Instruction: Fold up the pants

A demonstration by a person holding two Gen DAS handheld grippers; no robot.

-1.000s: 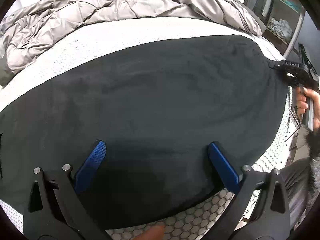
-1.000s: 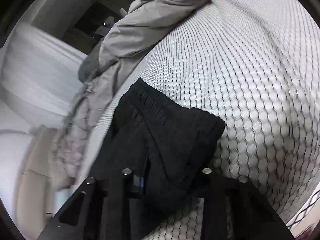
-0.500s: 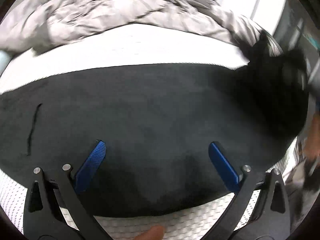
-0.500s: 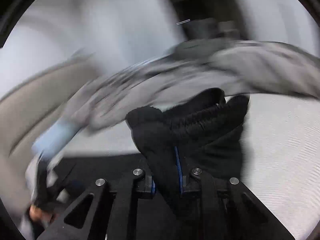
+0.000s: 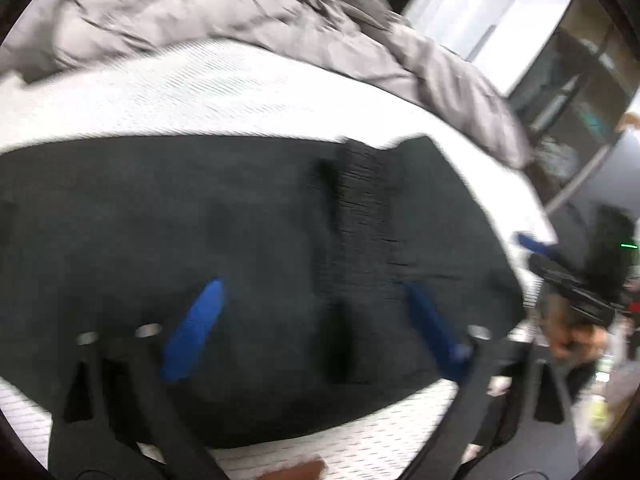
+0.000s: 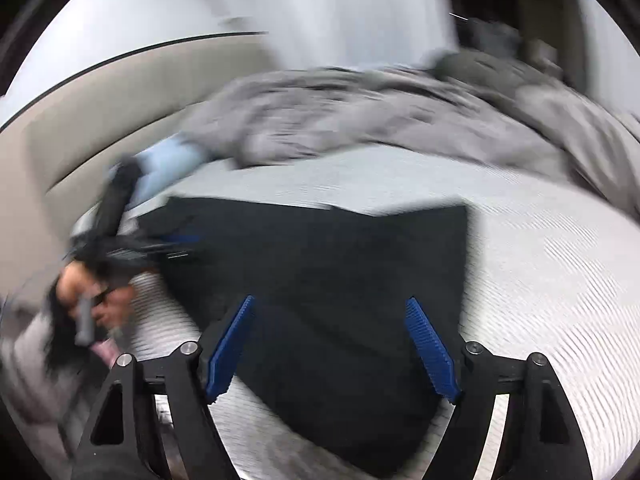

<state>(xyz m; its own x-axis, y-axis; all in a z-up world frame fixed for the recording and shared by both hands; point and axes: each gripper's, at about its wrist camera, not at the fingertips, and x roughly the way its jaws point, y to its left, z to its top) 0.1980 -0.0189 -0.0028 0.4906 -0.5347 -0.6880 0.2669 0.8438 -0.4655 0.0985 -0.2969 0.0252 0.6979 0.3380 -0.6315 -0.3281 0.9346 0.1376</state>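
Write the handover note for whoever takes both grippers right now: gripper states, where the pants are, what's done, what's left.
Left gripper: jaws closing, nothing between them, over the pants.
Right gripper: jaws opening, nothing held, over the pants.
Pants: flat on the white mattress, waistband end laid across the middle; grey duvet bunched behind.
Done: one fold, waistband end brought over and released.
Left: probably square the edges and fold again.

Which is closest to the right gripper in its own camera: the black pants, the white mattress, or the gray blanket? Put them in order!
1. Black pants: right under the right gripper.
2. White mattress: around and beyond the pants.
3. Gray blanket: bunched at the far side.
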